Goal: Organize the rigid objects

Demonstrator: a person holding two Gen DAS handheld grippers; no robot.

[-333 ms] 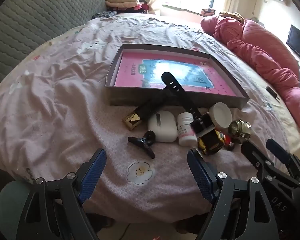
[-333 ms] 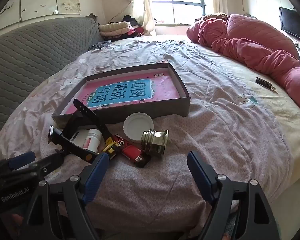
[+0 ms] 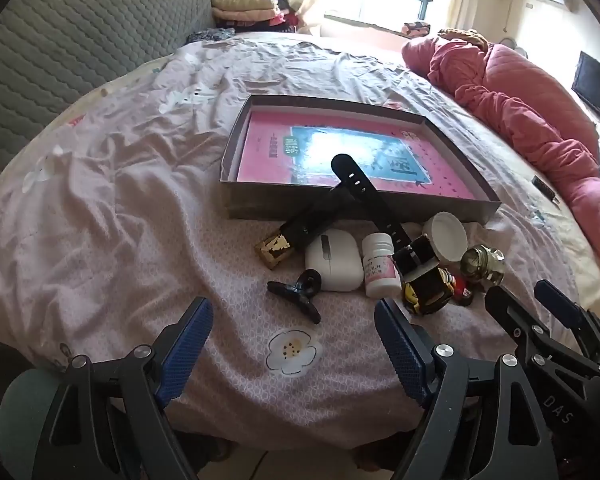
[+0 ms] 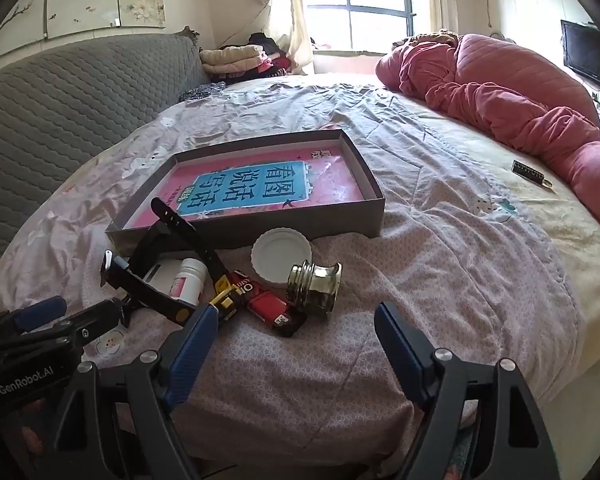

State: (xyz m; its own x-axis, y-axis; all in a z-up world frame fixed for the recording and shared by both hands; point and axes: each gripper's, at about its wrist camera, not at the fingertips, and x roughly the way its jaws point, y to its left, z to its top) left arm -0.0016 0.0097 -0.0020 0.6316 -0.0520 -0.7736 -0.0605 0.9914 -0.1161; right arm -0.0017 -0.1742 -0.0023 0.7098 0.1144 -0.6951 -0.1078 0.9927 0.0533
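Both tools [image 3: 290, 344] [image 4: 292, 344] wide open, empty

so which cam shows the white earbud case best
The left wrist view: the white earbud case lies almost fully visible between the black clip and pill bottle. The right wrist view shows only a sliver behind the watch strap.

I see the box [image 3: 352, 200] on the bed [image 3: 140, 200] at twelve o'clock; before it lie the case [image 3: 334, 260], bottle [image 3: 378, 264] and lid [image 3: 446, 236], with the clip [image 3: 296, 288] at six o'clock of the case.
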